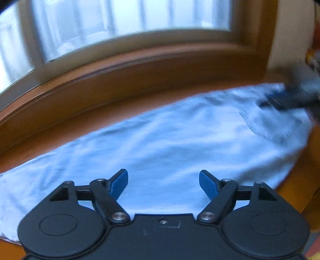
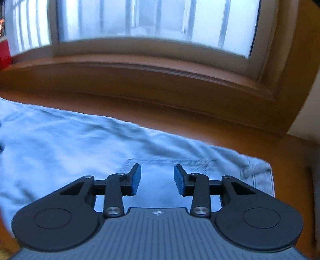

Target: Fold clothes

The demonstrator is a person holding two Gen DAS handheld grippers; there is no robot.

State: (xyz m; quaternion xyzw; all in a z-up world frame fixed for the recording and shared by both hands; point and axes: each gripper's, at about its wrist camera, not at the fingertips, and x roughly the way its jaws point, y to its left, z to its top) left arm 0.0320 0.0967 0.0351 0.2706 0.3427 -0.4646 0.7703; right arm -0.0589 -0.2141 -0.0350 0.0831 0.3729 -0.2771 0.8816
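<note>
Lying flat across an orange-brown wooden table (image 1: 296, 180) — a pair of light blue jeans (image 1: 160, 140), spread lengthwise along the table's far side, just below a wooden window sill (image 1: 140, 66). Wrinkled softly along the legs; waistband and stitched pocket (image 2: 256, 172) at the right end, close to the table's right edge. Frosted window panes (image 2: 140, 18) above the sill, pale daylight behind them.

Left gripper (image 1: 163, 183) hovering over the middle of the fabric, blue pads (image 1: 120, 183) spread wide, nothing between them but the denim further below. Whether the tips touch the cloth: cannot tell, since everything is smeared by motion blur.

Right gripper (image 2: 157, 180) poised over the pocket end of the jeans, jaws parted to a moderate gap — narrower than the left's — with nothing pinched; only bare fabric seen through the gap. Same gripper visible in the left wrist view as a dark blurred shape at the upper right, over the waistband end.

Red object (image 2: 5, 54) at the far left beside the window, too blurred to identify.
</note>
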